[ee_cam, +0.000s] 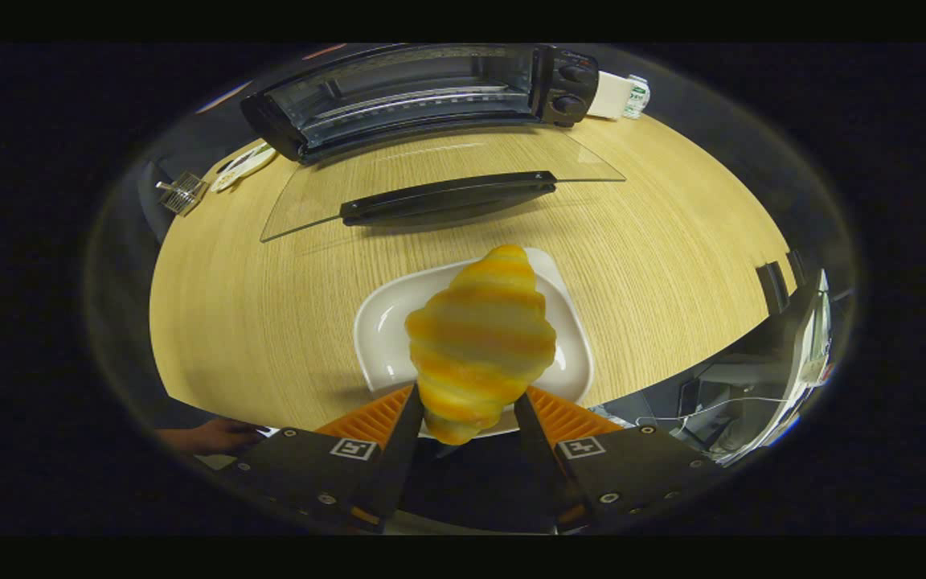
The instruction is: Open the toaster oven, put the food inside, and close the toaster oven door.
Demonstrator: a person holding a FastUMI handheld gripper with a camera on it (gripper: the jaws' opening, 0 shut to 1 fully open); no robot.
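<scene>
A yellow and orange striped croissant [479, 338] sits between my two fingers, and my gripper [469, 402] is shut on its near end. It hangs over a white rectangular plate [383, 322] on the wooden table [254, 322]. Beyond the plate stands the black toaster oven [423, 92] with its glass door [439, 189] folded down flat toward me; the door's black handle [447, 197] faces up. The oven's cavity is open, with a wire rack visible inside.
Two knobs [571, 88] are on the oven's right side. A white box and a small bottle [636, 95] stand right of the oven. A small wire item [182, 193] and a flat white object [242, 165] lie left of it. A hand [214, 434] rests at the table's near-left edge.
</scene>
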